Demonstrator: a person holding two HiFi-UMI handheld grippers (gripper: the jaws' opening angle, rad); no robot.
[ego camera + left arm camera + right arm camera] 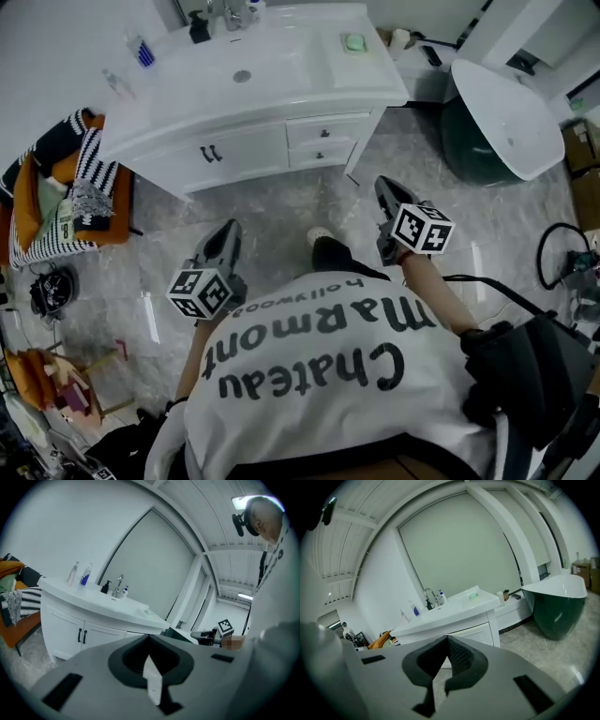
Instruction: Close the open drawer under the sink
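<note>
Glossy white vanity — veined grey floor

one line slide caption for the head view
Left gripper and right gripper, both empty, held before the white sink cabinet with drawers looking shut

Floor: bare marble strip in front of the vanity, open across its width. The left gripper and right gripper hang above it, well apart from the cabinet front. The vanity blocks the far side; its doors and drawers lie flush, with only small handles standing out. On the countertop the basin area is open, with faucet and bottles along the back edge and soap near the right corner. Chair, heaped with cloth, closes the left side, just beside the vanity's end. Tub closes the right side, with a floor gap between it and the vanity. Cable loops on the floor at far right.
</note>
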